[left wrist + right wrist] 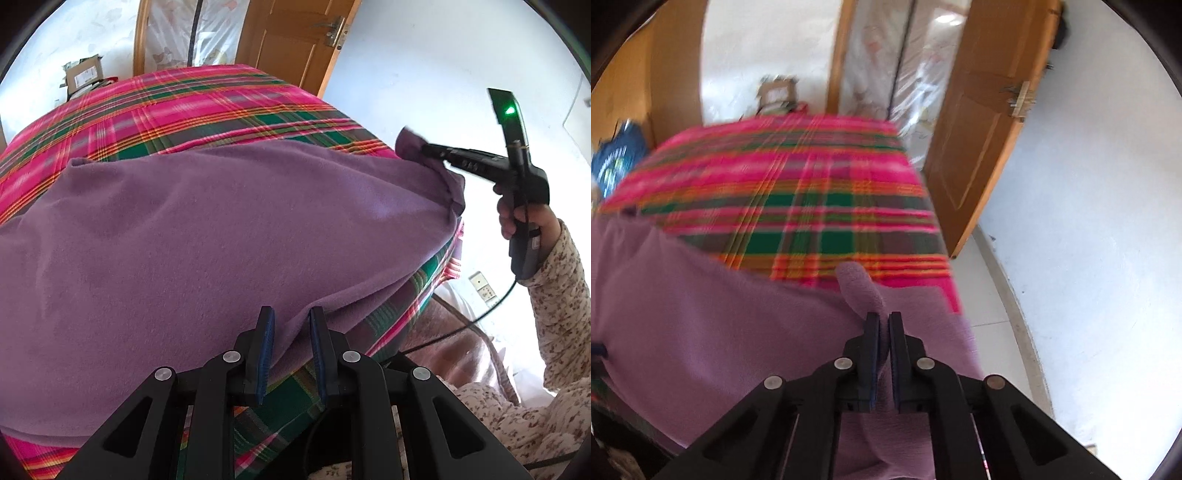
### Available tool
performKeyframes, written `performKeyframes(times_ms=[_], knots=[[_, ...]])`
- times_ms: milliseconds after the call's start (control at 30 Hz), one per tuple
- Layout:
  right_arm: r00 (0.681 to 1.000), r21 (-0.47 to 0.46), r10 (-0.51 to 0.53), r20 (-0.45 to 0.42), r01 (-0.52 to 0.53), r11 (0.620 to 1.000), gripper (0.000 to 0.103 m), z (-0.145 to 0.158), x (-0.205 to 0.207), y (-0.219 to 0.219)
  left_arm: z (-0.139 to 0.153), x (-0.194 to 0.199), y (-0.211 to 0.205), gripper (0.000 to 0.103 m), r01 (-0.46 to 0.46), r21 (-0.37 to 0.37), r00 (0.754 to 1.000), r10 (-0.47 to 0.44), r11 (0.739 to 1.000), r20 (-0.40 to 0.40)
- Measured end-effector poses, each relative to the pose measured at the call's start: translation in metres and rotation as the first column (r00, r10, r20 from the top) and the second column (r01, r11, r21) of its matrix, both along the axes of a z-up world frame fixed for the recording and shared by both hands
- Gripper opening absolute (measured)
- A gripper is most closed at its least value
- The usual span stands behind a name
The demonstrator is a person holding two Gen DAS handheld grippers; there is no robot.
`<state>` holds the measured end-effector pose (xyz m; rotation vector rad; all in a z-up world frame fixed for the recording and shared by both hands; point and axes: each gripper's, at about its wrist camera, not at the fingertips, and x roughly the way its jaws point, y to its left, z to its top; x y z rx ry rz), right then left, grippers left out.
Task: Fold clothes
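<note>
While its jaws stand parted over the cloth's near edge, gripping nothing, the left gripper (291, 314) hovers low. Right gripper (884, 319) — jaws pinched on a corner of the purple garment (207, 229), lifting it. Garment spread across plaid bedcover (207, 99). Beyond — wooden door (982, 122), white wall.

left hand-held gripper (291, 321) parted (empty), right hand-held gripper (884, 321) pinched tight.
</note>
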<state>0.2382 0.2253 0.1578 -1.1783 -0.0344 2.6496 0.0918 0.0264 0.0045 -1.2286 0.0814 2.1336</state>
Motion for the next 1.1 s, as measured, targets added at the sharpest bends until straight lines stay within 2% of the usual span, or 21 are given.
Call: performKeyframes(times_ms=[167, 367, 533, 633, 700, 867, 967, 1033, 1100], knots=[[0.987, -0.108, -0.113, -0.11, 0.101, 0.989, 0.005, 0.024, 0.016, 0.042, 0.009, 0.004, 0.002, 0.02, 0.002, 0.004, 0.999, -0.001, 1.0, -0.036], [0.94, -0.249, -0.259, -0.222, 0.202, 0.947, 0.005, 0.052, 0.035, 0.093, 0.014, 0.0, 0.006, 0.017, 0.005, 0.007, 0.999, -0.005, 1.0, -0.04], [0.91, -0.313, -0.31, -0.274, 0.221, 0.924, 0.005, 0.054, 0.049, 0.122, 0.01, -0.003, 0.008, 0.017, -0.003, 0.008, 1.0, 0.003, 1.0, -0.024], [0.899, -0.344, -0.351, -0.261, 0.253, 0.904, 0.005, 0.041, 0.059, 0.133, 0.006, -0.006, 0.007, 0.017, -0.013, 0.003, 1.0, 0.013, 1.0, -0.006], [0.888, -0.393, -0.389, -0.245, 0.276, 0.877, 0.004, 0.026, 0.068, 0.141, 0.003, -0.007, 0.009, 0.017, -0.005, -0.006, 1.0, 0.005, 1.0, 0.005], [0.856, -0.482, -0.499, -0.132, 0.385, 0.787, 0.002, -0.019, 0.089, 0.162, 0.001, -0.005, 0.016, 0.018, 0.031, -0.025, 1.0, -0.031, 0.999, 0.005], [0.831, -0.487, -0.55, -0.087, 0.446, 0.751, 0.002, -0.034, 0.098, 0.17, -0.001, -0.008, 0.018, 0.021, 0.035, -0.025, 0.999, -0.034, 0.999, 0.017], [0.846, -0.502, -0.527, -0.079, 0.423, 0.755, 0.003, -0.036, 0.094, 0.17, -0.003, -0.01, 0.019, 0.022, 0.036, -0.025, 0.999, -0.035, 0.999, 0.026], [0.878, -0.507, -0.468, -0.097, 0.361, 0.783, 0.003, -0.032, 0.082, 0.16, -0.004, -0.011, 0.019, 0.023, 0.031, -0.018, 0.999, -0.03, 0.999, 0.033]])
